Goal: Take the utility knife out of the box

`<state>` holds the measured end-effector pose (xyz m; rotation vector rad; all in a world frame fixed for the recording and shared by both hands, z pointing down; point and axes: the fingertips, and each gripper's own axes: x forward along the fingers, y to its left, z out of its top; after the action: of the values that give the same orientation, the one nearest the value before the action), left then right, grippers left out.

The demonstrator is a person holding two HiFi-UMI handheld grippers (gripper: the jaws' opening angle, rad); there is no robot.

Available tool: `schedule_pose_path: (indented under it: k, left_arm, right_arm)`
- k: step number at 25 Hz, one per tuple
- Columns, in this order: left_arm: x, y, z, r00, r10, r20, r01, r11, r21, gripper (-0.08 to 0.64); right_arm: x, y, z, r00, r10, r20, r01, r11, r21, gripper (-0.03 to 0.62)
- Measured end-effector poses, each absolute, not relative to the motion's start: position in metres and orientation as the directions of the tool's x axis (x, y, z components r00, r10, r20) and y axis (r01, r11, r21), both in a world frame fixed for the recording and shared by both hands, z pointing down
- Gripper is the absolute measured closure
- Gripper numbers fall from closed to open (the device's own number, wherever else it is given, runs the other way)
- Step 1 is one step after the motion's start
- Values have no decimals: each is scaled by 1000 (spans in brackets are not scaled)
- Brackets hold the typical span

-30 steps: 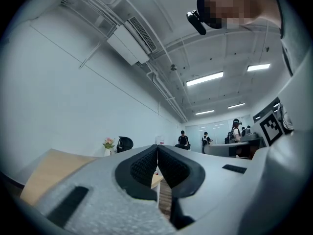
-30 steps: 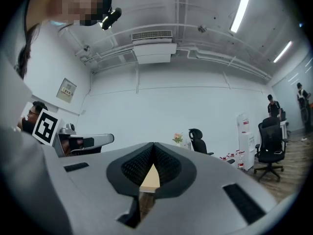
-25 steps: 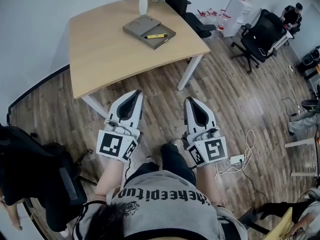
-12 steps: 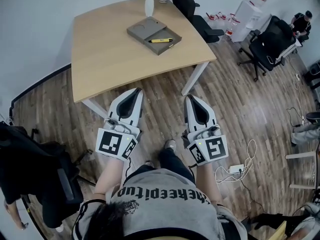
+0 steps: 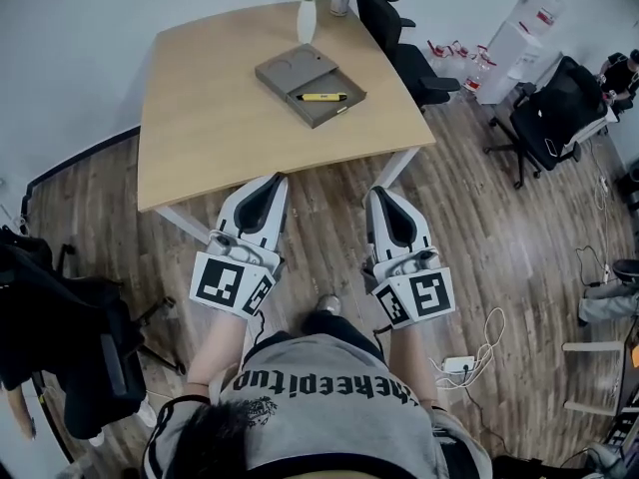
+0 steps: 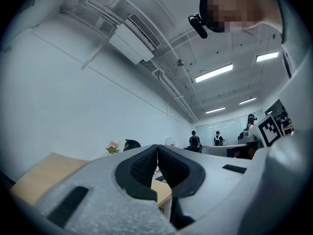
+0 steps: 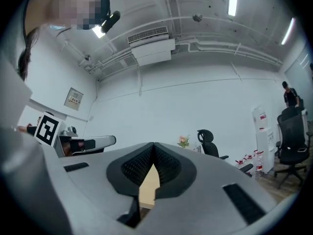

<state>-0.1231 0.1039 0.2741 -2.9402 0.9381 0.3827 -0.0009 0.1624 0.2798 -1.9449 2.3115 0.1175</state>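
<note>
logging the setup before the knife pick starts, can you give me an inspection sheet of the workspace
surface: wooden table, mostly bare, ahead of the person
job's things: grey box lies open on the table; yellow utility knife lies inside its open half
clutter: white vase with flowers at the table's far edge, apart from the box
grippers: left gripper and right gripper both shut with nothing between the jaws, held in front of the person, far from the box
cables: white cable with power strip on the floor at the person's right
surroundings: wood floor, office chairs, water dispenser beyond the table
</note>
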Motion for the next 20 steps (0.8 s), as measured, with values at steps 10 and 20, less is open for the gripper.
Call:
schedule_pose_path:
  k: [10, 20]
  left_arm:
    - [-64, 96, 270, 762, -592, -261, -609, -793, 22, 541]
    - [-44, 85, 276, 745, -627, -227, -643, -766, 7, 541]
  right_arm:
    - [54, 147, 281, -227, -963, -147, -973, 231, -12, 586]
    - [75, 129, 290, -266, -953, -143, -960, 275, -52, 586]
